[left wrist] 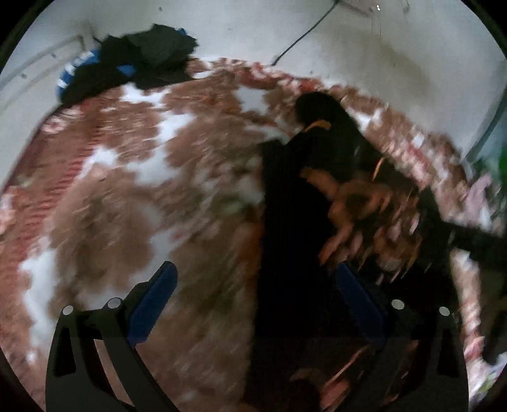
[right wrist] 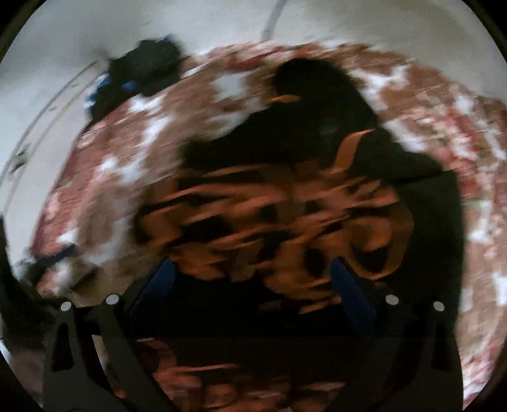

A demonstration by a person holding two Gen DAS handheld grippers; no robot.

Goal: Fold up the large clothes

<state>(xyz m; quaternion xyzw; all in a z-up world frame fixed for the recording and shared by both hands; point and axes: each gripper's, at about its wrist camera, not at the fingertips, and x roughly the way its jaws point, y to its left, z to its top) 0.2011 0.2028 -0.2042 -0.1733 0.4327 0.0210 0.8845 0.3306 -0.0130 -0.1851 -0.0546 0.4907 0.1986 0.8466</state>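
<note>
We see a dark garment (left wrist: pixel 294 222) with an orange print spread on a bed cover (left wrist: pixel 126 177) patterned in brown, red and white, and we take that garment as our landmark. Both views are badly smeared by blur, so fine detail is lost.

In the left wrist view, the left gripper (left wrist: pixel 253 279) stands with its jaws wide apart and nothing pinched between the blue pads (left wrist: pixel 152 301). The garment's straight left edge runs up between the two fingers: the right-hand finger lies over the dark cloth, the left-hand finger over bare bed cover beside it. Whether either fingertip touches the cloth we cannot tell.

In the right wrist view, the right gripper (right wrist: pixel 252 272) is likewise spread wide, and no cloth is caught by its pads (right wrist: pixel 348 285). The garment (right wrist: pixel 285 206) fills the middle of this view (its orange print is just streaks here), and its printed part lies between and beyond the two fingers, with dark cloth also below them near the gripper body.

Beyond the garment, at the far corner of the bed cover against the pale wall (left wrist: pixel 253 28), sits a heap of dark clothes (left wrist: pixel 149 54) with something blue and white under it. A dark cable (left wrist: pixel 301 38) runs down the wall behind the garment.
</note>
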